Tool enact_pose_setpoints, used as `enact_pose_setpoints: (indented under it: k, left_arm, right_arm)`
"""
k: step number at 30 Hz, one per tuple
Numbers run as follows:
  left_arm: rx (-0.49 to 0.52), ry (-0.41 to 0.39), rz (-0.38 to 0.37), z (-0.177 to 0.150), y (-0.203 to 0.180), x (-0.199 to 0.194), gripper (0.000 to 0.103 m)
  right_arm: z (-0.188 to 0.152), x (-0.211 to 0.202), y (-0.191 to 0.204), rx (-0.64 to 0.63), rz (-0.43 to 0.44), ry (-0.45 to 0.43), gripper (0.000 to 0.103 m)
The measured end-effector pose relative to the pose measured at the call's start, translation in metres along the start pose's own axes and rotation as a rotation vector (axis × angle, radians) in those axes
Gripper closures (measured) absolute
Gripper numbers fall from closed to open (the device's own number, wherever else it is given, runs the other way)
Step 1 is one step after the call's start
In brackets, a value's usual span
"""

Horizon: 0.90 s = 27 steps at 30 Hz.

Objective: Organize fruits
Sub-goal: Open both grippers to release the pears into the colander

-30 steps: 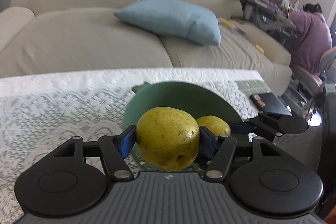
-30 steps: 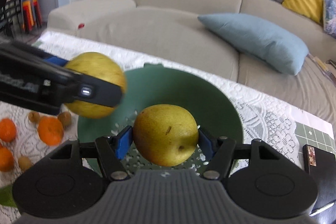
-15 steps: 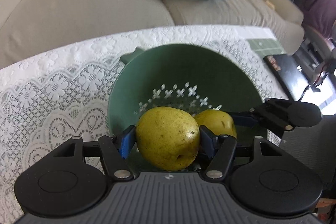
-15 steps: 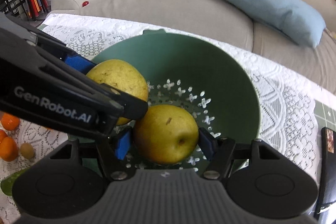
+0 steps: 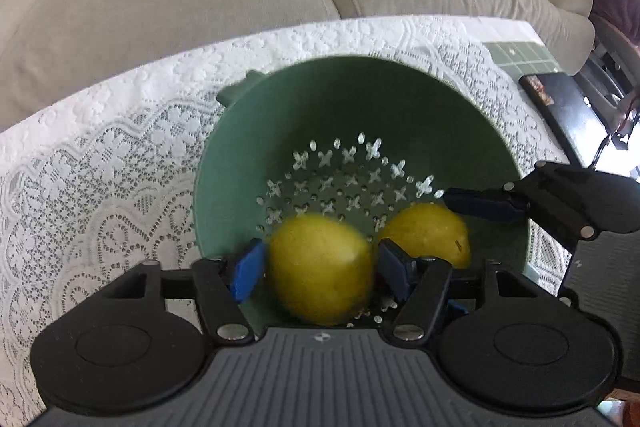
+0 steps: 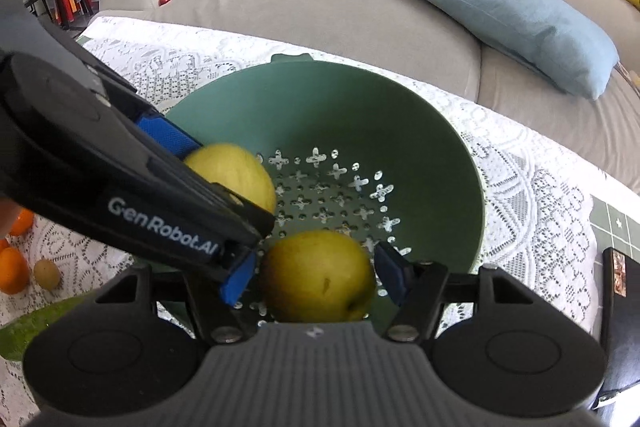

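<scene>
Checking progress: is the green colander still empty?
Not empty: two yellow pears sit low inside the green colander, each between a gripper's pads.

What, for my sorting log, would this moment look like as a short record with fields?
Container: green plastic colander with cross-shaped holes, on white lace tablecloth
Left tongs: inside colander, pads look slightly clear of blurred yellow-green pear
Right tongs: likewise, around second yellow-green pear
Outside colander: round oranges on the cloth
</scene>
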<state>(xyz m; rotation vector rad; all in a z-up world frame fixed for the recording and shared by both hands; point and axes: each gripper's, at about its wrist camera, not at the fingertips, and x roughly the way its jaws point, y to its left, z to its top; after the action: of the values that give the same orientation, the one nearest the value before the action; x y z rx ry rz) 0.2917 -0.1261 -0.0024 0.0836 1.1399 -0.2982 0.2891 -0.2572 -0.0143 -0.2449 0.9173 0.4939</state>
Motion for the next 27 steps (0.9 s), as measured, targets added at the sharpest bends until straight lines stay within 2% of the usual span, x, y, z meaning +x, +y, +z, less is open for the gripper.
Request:
enact_pose_setpoints:
  k: [1, 3, 6, 11, 17, 27]
  left_arm:
    - [-0.008, -0.004, -0.012, 0.001, 0.001, -0.002, 0.026]
    - [-0.023, -0.016, -0.039, 0.004, 0.004, -0.008, 0.026]
    - [-0.019, -0.039, -0.036, 0.003, 0.004, -0.017, 0.026]
    - [-0.031, -0.098, -0.055, -0.009, 0.006, -0.036, 0.026]
    - [-0.047, -0.221, 0.005, -0.035, 0.014, -0.076, 0.026]
    - [-0.124, -0.359, 0.075, -0.086, 0.048, -0.136, 0.026]
  right_arm:
    - [0.0, -0.001, -0.001, 0.008, 0.004, -0.005, 0.032]
    - [-0.001, -0.004, -0.002, 0.015, 0.019, -0.011, 0.032]
    - [-0.002, -0.01, -0.001, 0.02, 0.006, -0.026, 0.032]
    - [-0.004, -0.025, -0.002, 0.053, 0.001, -0.093, 0.032]
    - [-0.008, -0.047, 0.009, 0.083, 0.023, -0.209, 0.032]
    - [-0.01, -0.082, 0.042, 0.118, 0.152, -0.335, 0.032]
